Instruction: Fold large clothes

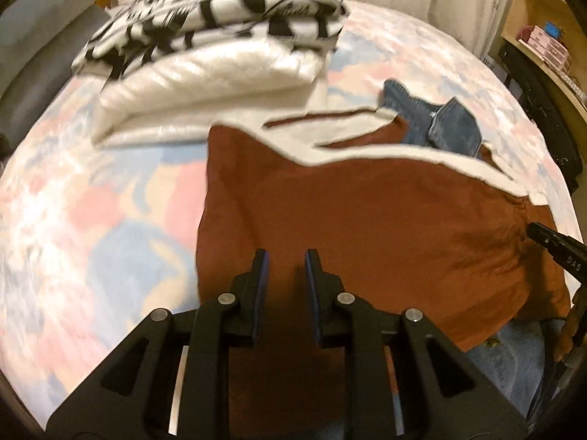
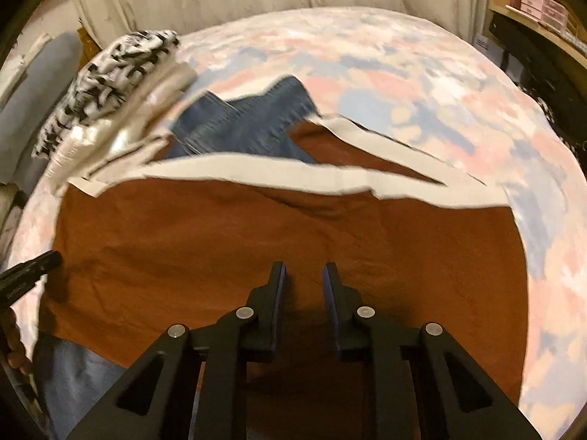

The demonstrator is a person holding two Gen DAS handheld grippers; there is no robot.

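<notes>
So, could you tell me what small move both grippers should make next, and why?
Probably lower both onto the near edge of the rust garment and close. The left gripper and right gripper both stand open with nothing between the fingers, over the garment, which lies roughly flat on the bedspread, unfolded, beside a folded stack.

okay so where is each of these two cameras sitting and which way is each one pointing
Left wrist: on the left hand-held gripper, jaws open, facing forward over the rust-brown garment; the right hand-held gripper's tip shows at right.
Right wrist: on the right hand-held gripper, jaws open, over the same garment's right part; left tip at left.
Shared: garment, blue denim jeans, pastel bedspread, black-and-white folded stack.
</notes>
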